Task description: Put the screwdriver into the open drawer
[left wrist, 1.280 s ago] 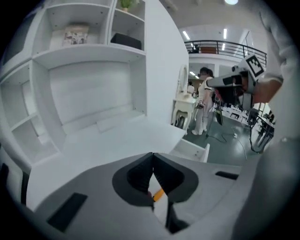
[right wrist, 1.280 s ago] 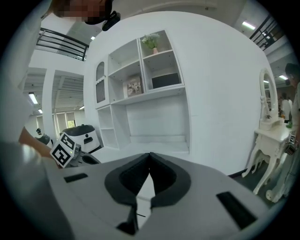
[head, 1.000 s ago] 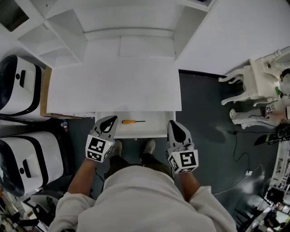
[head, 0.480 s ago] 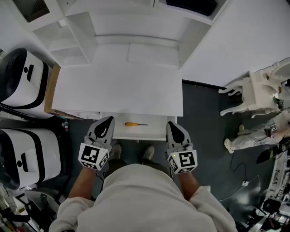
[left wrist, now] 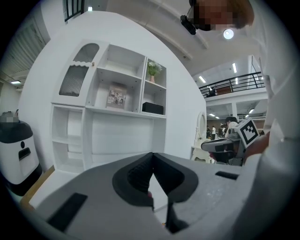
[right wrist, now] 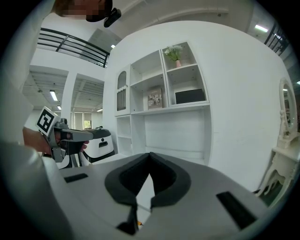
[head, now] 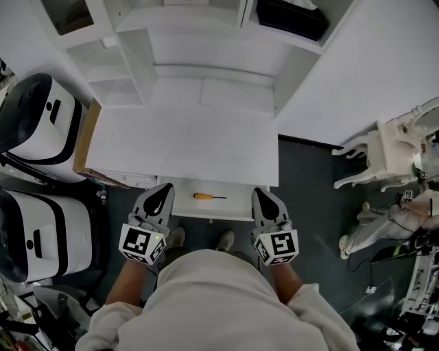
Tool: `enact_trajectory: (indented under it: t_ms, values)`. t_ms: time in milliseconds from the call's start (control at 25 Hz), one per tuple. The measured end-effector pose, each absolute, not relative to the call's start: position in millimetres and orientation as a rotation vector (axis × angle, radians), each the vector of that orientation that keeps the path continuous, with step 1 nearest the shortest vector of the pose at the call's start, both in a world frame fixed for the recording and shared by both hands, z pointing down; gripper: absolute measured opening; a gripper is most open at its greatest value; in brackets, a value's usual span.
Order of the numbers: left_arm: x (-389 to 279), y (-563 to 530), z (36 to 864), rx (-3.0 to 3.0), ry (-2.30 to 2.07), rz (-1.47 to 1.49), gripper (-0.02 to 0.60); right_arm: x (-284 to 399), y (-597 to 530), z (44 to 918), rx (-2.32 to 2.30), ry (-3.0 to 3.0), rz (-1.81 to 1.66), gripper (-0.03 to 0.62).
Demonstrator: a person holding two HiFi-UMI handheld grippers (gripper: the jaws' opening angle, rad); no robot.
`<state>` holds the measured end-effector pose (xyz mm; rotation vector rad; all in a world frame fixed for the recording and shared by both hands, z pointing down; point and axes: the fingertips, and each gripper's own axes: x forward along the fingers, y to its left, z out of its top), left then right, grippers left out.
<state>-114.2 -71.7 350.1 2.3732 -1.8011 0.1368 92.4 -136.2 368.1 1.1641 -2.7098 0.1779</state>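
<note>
An orange-handled screwdriver (head: 208, 197) lies in the open white drawer (head: 233, 211) under the desk's front edge. No gripper touches it. My left gripper (head: 164, 191) hangs shut and empty at the drawer's left end, its marker cube nearer to me. My right gripper (head: 260, 197) hangs shut and empty at the drawer's right end. In the left gripper view the left gripper (left wrist: 153, 154) has its jaws meeting at the tips, pointed at the white shelf unit (left wrist: 117, 122). In the right gripper view the right gripper (right wrist: 150, 154) shows the same closed tips.
The white desk top (head: 185, 137) runs back to a shelf unit (head: 199, 41) holding a black box (head: 291, 17). Two white-and-black machines (head: 34, 130) stand at the left. An ornate white stand (head: 384, 151) and a person in white (head: 391, 223) are at the right. My shoes (head: 225, 240) are below the drawer.
Both grippers have lifted and drawn back slightly toward me, the left one more. The screwdriver has stayed in the drawer. Both grippers remain shut.
</note>
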Motion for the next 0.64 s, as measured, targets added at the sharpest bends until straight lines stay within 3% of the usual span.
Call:
enact_trajectory:
  t_ms: [640]
  values:
    - [-101, -69, 344, 2.409, -1.793, 0.158, 0.005, 99, -131, 361, 1.172, -2.726, 0.157, 0.003]
